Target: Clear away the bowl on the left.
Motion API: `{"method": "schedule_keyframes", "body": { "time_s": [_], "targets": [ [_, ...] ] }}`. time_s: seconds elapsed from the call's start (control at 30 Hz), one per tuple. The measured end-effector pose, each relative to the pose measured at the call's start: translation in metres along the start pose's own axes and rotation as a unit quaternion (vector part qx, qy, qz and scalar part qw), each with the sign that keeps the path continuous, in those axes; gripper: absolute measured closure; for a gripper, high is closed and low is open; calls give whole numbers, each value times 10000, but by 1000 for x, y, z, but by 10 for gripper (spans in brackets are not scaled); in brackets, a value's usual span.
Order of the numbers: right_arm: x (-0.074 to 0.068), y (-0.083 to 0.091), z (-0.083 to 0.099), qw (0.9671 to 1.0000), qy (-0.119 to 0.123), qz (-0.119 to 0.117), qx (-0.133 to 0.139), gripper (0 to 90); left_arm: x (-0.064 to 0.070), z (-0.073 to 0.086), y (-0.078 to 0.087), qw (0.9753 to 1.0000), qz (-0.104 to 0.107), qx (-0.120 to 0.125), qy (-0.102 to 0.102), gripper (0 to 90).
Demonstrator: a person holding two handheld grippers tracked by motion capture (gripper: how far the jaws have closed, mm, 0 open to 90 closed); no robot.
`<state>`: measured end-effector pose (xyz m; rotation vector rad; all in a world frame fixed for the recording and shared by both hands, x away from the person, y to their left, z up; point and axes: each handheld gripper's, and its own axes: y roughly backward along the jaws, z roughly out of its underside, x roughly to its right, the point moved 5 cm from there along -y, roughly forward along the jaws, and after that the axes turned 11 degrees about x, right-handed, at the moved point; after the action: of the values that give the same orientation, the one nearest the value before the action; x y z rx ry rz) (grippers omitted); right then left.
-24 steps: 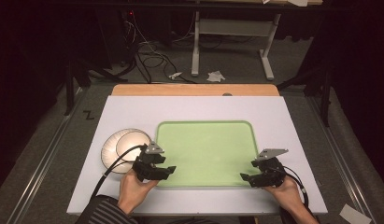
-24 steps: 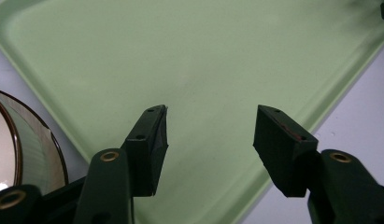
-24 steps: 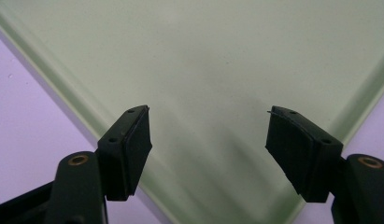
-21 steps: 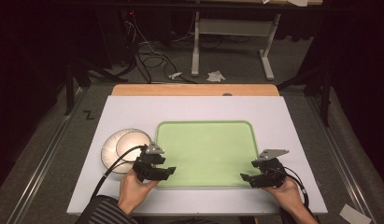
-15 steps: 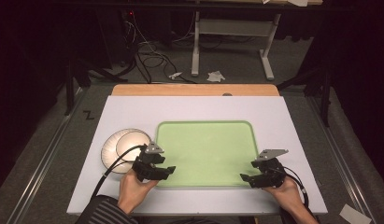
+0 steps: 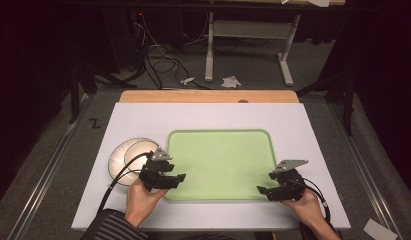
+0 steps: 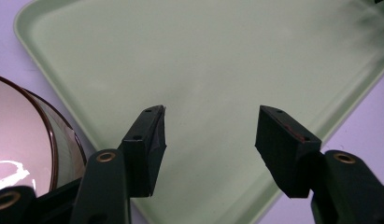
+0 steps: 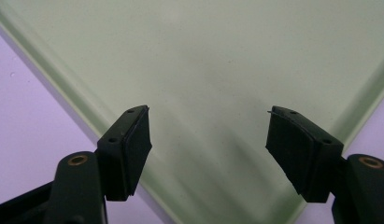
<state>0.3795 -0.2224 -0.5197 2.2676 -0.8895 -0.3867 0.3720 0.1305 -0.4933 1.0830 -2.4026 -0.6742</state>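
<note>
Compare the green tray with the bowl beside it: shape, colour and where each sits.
The green tray is a flat rounded rectangle; the bowl is round and deeper. The tray is matte pale green; the bowl is glossy, whitish from above with a brown rim. The tray lies mid-table between both grippers; the bowl sits left of it, by the left gripper. Both are empty.

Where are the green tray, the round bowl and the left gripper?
Pale green rectangular plastic tray (image 6: 220, 155), high view, on its bare floor.
Round glass bowl with a brown rim (image 7: 21, 135), left gripper view, on its inside.
Left gripper (image 7: 210, 133), left gripper view, midway between its black fingers.
</note>
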Motion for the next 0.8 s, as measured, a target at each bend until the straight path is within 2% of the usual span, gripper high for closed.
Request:
{"method": "schedule_keyframes", "body": {
  "time_s": [0.1,0.27,0.8],
  "targets": [
    [0,0,0,10000,-1,0,10,320,-1,-1,3,10000,-21,60,-13,431],
    [0,2,-1,9999,-65,44,104,333,-4,-7,10,9993,-95,373,36,446],
    [-1,0,-1,10000,-80,0,28,335,-16,-12,19,9982,-170,547,171,444]
  ]
}}
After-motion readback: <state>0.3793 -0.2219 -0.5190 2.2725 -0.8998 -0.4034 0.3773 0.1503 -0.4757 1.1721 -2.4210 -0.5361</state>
